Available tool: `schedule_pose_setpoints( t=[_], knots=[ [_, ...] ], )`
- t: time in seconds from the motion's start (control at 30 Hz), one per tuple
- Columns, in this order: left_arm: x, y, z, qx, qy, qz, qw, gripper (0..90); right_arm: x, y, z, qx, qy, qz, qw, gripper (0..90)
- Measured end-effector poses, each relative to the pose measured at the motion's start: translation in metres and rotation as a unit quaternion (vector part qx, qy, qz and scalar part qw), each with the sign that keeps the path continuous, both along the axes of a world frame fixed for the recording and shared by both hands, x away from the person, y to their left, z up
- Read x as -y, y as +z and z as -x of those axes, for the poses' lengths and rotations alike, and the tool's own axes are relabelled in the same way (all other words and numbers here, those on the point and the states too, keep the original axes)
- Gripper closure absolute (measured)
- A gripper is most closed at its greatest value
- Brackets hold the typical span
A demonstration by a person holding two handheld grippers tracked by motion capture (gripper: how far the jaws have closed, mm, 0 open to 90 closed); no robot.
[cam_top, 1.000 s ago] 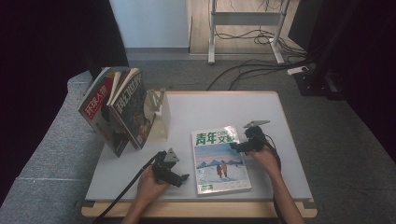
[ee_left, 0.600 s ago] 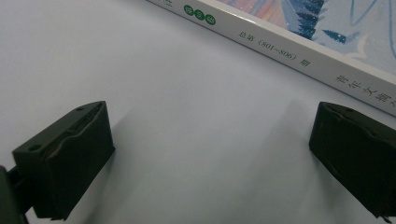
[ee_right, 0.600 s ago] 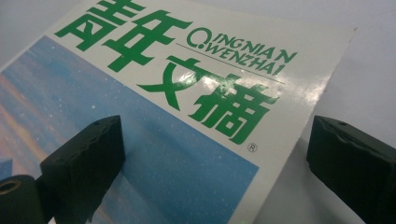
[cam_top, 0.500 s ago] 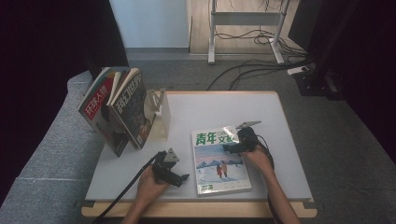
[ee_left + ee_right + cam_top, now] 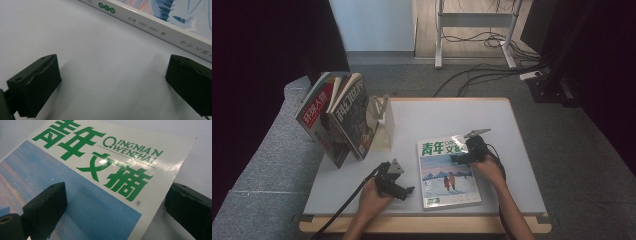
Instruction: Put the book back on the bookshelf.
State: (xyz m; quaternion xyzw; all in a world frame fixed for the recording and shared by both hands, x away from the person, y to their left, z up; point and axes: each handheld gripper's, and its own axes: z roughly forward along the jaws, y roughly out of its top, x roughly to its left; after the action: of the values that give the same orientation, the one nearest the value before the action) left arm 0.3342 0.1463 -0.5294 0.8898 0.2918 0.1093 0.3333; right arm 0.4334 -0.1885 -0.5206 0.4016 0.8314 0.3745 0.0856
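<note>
A magazine with green title characters and a blue snowy cover lies flat on the white table. My left gripper rests on the table just left of the magazine's spine, and its jaws stand wide open with bare table between them. My right gripper hovers over the magazine's upper right part. It is open, one jaw over the blue cover and the other past the cover's right edge. Neither gripper holds anything.
Several magazines stand upright, leaning in a pale holder at the table's back left. The table's wooden front edge runs below the hands. Cables and a desk frame lie on the floor beyond.
My right gripper has moved a little left, farther over the magazine's top right corner. The left gripper and the magazine have stayed put.
</note>
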Motion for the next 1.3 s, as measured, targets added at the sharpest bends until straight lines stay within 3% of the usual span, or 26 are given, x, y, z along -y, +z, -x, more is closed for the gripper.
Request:
schedule_pose_setpoints(
  t=[0.33, 0.5, 0.63, 0.77, 0.87, 1.03, 1.3],
  knots=[
    [0.000, 0.000, 0.000, 0.000, 0.000, 0.000, 1.0000, 0.0, 0.000, 0.007, 0.000, 0.003, 0.007, -0.003, 1.0000, 5.5],
    [0.000, 0.000, 0.000, 0.000, 0.000, 0.000, 1.0000, 0.0, -0.001, 0.015, 0.000, 0.011, 0.016, -0.040, 0.9990, 11.5],
    [0.000, 0.000, 0.000, 0.000, 0.000, 0.000, 1.0000, 0.0, -0.007, 0.019, 0.000, 0.015, 0.019, -0.022, 0.9995, 11.8],
    [0.000, 0.000, 0.000, 0.000, 0.000, 0.000, 1.0000, 0.0, -0.009, 0.020, -0.003, 0.012, 0.014, -0.023, 0.9996, 14.5],
    [0.000, 0.000, 0.000, 0.000, 0.000, 0.000, 1.0000, 0.0, -0.009, 0.022, -0.004, 0.012, 0.009, -0.022, 0.9997, 25.3],
    [0.000, 0.000, 0.000, 0.000, 0.000, 0.000, 1.0000, 0.0, -0.001, 0.027, -0.004, 0.015, 0.000, -0.026, 0.9996, 54.7],
    [0.000, 0.000, 0.000, 0.000, 0.001, -0.001, 1.0000, 0.0, 0.008, 0.033, 0.002, 0.023, 0.003, -0.037, 0.9990, 80.9]
  ],
)
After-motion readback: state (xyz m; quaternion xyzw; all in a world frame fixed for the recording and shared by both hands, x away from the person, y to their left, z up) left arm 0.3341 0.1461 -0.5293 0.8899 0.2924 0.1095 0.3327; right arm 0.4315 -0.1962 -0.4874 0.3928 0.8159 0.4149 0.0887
